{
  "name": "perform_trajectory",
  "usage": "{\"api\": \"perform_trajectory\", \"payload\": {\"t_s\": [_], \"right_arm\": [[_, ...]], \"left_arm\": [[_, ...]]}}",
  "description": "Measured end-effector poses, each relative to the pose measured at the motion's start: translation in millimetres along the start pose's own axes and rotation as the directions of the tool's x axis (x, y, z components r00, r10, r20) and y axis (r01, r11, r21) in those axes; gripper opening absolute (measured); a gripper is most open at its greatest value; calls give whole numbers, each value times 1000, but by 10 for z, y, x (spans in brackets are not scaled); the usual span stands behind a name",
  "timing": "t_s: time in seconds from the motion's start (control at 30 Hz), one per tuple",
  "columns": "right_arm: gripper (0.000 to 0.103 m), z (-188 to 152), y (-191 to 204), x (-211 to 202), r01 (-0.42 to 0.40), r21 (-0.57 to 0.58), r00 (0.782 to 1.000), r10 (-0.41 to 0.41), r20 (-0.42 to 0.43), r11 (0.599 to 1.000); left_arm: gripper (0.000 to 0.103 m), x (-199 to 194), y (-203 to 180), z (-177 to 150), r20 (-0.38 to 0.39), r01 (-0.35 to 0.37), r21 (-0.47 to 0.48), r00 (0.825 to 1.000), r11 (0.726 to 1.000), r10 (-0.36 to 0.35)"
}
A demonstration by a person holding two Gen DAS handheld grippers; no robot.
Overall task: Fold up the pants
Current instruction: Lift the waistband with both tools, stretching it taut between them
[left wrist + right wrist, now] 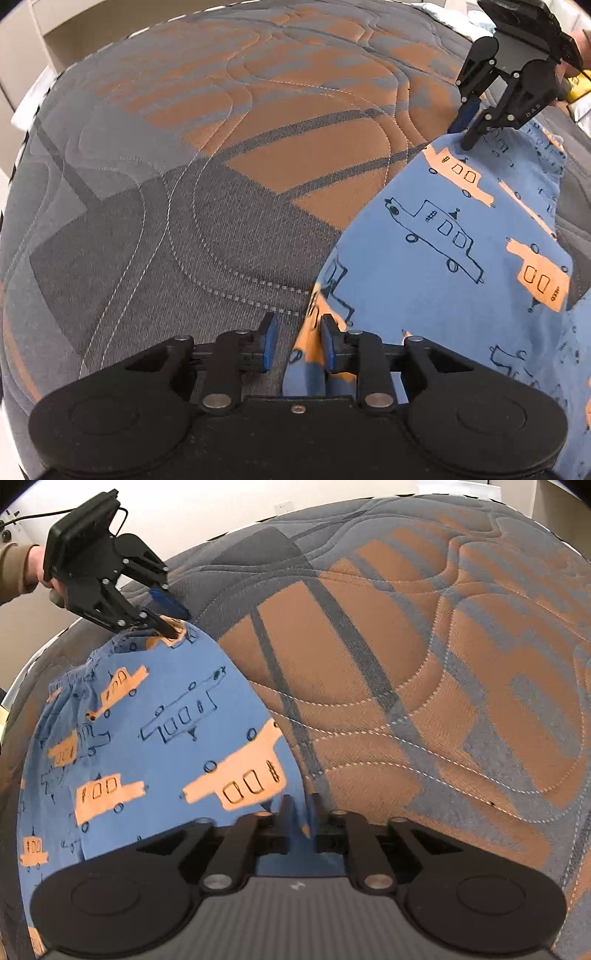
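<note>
Blue pants (450,251) printed with orange and outlined cars lie on a quilted mattress (229,155). My left gripper (298,341) is open with its jaws straddling one corner of the folded edge. My right gripper (300,821) has its jaws close together on the other corner of the pants (147,738). In the left wrist view the right gripper (469,136) pinches the far corner. In the right wrist view the left gripper (173,622) stands open over its corner near the elastic waistband (74,675).
The grey and orange mattress (424,683) fills both views. A pale wall (221,502) with an outlet lies beyond it. A wooden frame (66,22) and some items at the mattress edge (580,88) show in the left wrist view.
</note>
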State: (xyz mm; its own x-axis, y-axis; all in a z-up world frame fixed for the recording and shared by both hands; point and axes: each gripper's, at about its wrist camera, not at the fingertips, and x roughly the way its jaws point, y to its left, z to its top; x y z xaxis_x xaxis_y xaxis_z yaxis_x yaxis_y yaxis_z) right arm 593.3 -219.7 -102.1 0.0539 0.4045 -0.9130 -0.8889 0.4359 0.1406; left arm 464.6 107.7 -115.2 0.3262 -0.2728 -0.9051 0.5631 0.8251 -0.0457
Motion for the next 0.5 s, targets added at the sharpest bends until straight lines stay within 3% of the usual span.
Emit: {"api": "perform_trajectory", "payload": {"t_s": [0.07,0.37,0.5], "right_arm": [[29,-46,-93,-89,4,18,1000,-4,1,1000],[30,-480,-643,-526,50,100,996,-42,-79,994],[31,-682,-661,-473,69,87,989,-56,-138,994]], "left_arm": [[29,-1,44,-22,-9,13,-12,1000,1000,-13],[30,10,52,-21,-23,31,-18,999,999,-31],[33,33,56,-10,-26,36,-24,999,999,-36]]}}
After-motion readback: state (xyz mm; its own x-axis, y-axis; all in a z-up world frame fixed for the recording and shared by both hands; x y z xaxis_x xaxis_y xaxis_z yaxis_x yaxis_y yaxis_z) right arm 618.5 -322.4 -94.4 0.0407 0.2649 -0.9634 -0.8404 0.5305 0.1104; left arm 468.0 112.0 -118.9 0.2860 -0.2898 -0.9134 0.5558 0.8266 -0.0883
